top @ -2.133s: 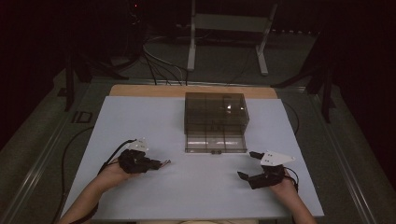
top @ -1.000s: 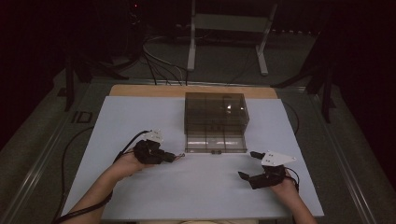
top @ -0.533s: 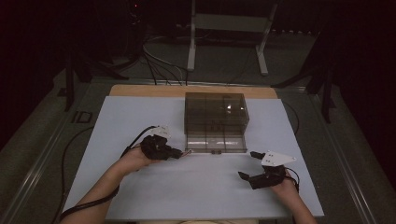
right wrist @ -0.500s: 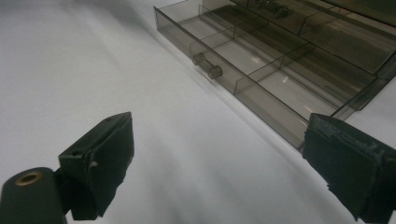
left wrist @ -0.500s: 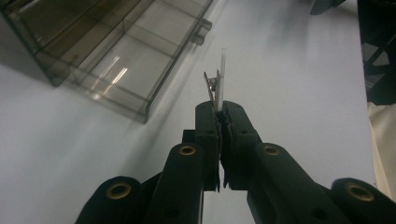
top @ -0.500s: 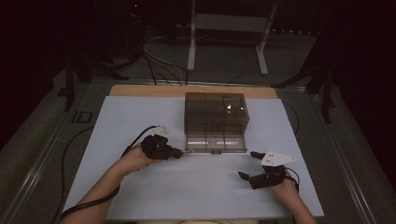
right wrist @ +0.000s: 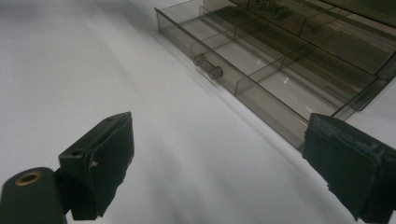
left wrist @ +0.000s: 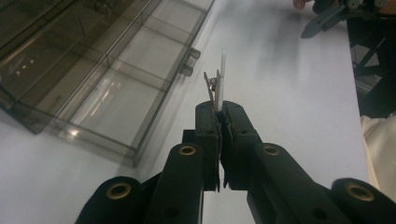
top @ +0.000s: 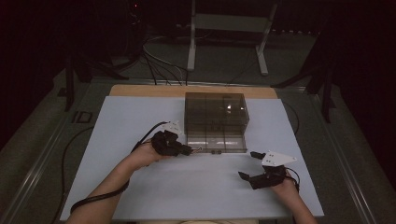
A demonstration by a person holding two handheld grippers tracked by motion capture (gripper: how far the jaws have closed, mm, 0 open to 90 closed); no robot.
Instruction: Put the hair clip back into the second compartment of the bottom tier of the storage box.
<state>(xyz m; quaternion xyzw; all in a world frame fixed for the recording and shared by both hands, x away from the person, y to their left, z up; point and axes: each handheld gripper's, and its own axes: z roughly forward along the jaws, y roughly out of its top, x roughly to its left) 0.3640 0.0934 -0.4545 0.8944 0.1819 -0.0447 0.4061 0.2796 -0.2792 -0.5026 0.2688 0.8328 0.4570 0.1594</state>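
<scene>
Beside the smoky drawer box (top: 215, 122), left claw (left wrist: 219, 109) pinching a small clip (left wrist: 217, 86), right claw (right wrist: 219, 158) spread, no legible writing.

Bare white sheet (top: 187, 186) before the smoky drawer box (top: 215, 112) (drawer seemingly pulled out).

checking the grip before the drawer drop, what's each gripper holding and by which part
The left gripper pinches a small metal clip by its near end. The right gripper is open and holds nothing.
</scene>
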